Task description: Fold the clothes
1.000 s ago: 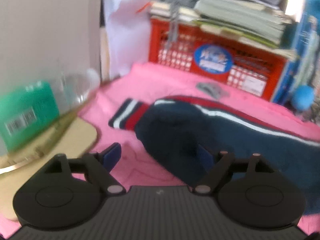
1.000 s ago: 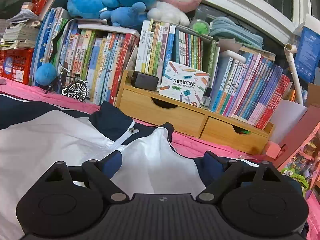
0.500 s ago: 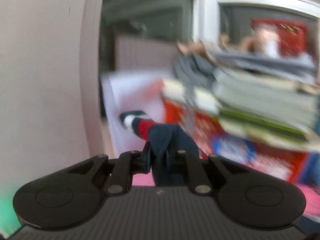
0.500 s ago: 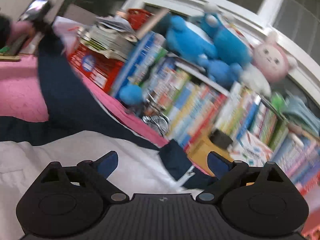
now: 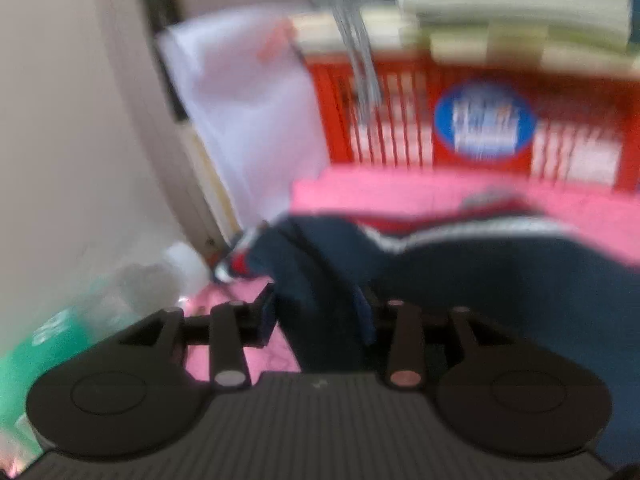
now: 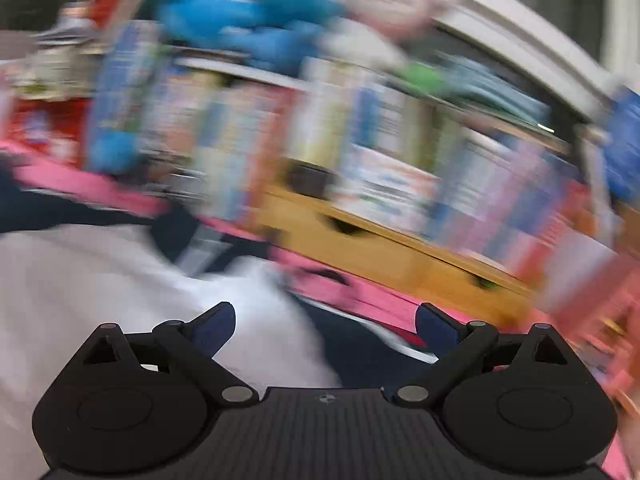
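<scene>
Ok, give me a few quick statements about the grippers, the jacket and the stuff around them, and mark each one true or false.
1. The left gripper is closed on navy fabric of the jacket. True.
2. The right gripper is pinching the jacket. False: its jaws are spread wide, holding nothing.
3. The cloth under the jacket is green. False: the cloth is pink.
4. A red crate stands behind the cloth. True.

Spread right gripper (image 6: 325,326) over seemingly white-and-navy jacket (image 6: 100,280)
</scene>
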`<state>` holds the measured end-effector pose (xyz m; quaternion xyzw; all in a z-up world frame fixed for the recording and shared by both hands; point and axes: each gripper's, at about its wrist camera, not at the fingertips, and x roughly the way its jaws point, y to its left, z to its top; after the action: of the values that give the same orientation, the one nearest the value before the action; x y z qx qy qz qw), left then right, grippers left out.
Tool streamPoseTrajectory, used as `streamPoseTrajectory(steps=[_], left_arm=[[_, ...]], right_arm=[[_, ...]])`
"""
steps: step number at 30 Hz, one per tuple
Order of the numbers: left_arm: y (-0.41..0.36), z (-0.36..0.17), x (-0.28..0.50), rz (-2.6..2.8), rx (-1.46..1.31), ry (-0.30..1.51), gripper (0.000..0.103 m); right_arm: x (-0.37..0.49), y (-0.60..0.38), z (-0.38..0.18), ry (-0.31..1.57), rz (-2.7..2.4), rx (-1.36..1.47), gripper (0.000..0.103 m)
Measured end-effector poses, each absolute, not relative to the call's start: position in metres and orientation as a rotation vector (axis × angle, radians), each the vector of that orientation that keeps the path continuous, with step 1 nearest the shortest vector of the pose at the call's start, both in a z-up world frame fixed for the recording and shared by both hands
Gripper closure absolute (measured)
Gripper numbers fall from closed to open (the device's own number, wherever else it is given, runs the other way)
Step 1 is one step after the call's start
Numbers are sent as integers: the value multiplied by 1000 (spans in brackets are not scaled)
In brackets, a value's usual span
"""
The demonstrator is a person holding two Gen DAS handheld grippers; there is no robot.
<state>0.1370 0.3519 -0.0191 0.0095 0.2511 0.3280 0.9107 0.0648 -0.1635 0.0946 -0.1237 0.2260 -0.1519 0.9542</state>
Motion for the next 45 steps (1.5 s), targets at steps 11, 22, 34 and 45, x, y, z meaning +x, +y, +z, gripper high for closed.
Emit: streamPoseTrajectory(steps=[11,22,34,45], left_arm=[[166,4,84,-12,-132,532,55],[90,-44,103,-72,7,668,55],[99,-27,83,-43,-51,646,52],[120,0,-39,-243,-3,569,41]], right_arm=[[59,-305,53,629,-563,-246,6],[66,-375,45,523,-810,-215,68],[-48,-436,70,325,-835,190,0],[-129,-259,94,443,-29,18,1]])
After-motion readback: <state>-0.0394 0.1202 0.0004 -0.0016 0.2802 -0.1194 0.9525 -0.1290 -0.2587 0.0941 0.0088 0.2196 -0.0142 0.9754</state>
